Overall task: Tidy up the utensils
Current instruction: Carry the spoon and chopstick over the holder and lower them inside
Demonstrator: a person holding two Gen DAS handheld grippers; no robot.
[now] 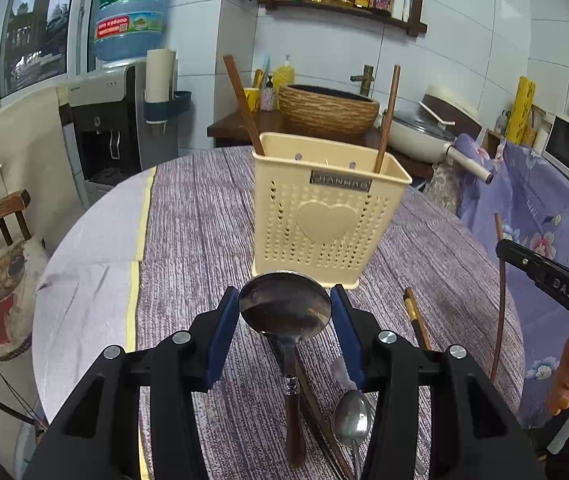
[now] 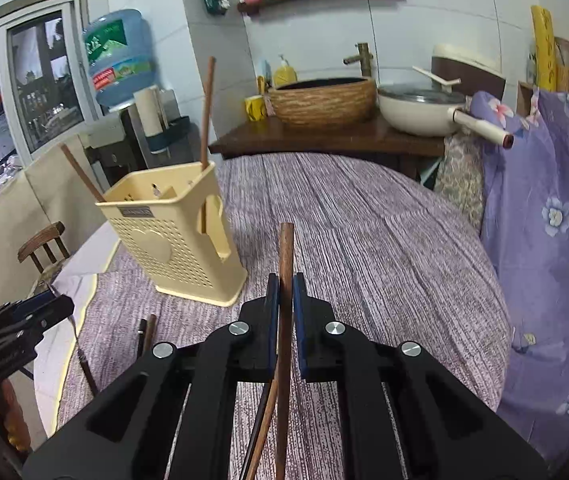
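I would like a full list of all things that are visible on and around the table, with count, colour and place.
utensil holder: 1, cream, standing on the table
chopsticks in holder: 2, brown, upright in its far corners
large spoon: 1, steel bowl with brown handle, between the left hand-held gripper's pads
small spoon: 1, steel, lying on the table near the large spoon
held chopstick: 1, brown, in the right hand-held gripper
tablecloth: 1, purple striped, covering the table
basin: 1, woven brown, on the counter behind
pan: 1, cream, right of the basin
water bottle: 1, blue, on the dispenser
left hand-held gripper: 1, black, blue pads
right hand-held gripper: 1, black, blue pads
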